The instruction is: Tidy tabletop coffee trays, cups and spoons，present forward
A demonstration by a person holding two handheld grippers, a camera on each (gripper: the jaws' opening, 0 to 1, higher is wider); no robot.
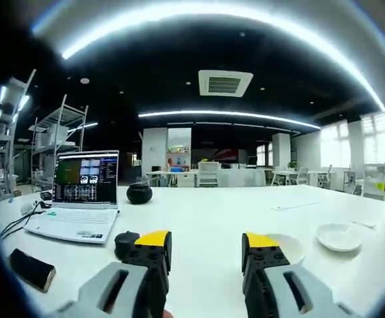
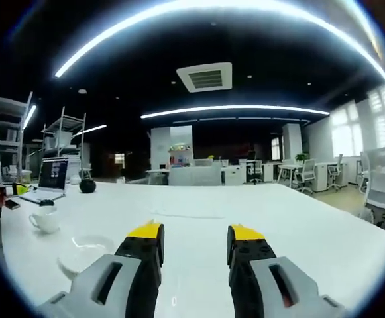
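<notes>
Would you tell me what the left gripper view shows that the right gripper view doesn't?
Left gripper view: cables beside the laptop, and two saucers. Right gripper view: a white cup near one saucer, and an office chair. Both: the open laptop, a black round object near it, the white table.

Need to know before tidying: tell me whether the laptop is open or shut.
Open. The laptop has its lid raised on the table, screen lit, keyboard exposed.
</notes>
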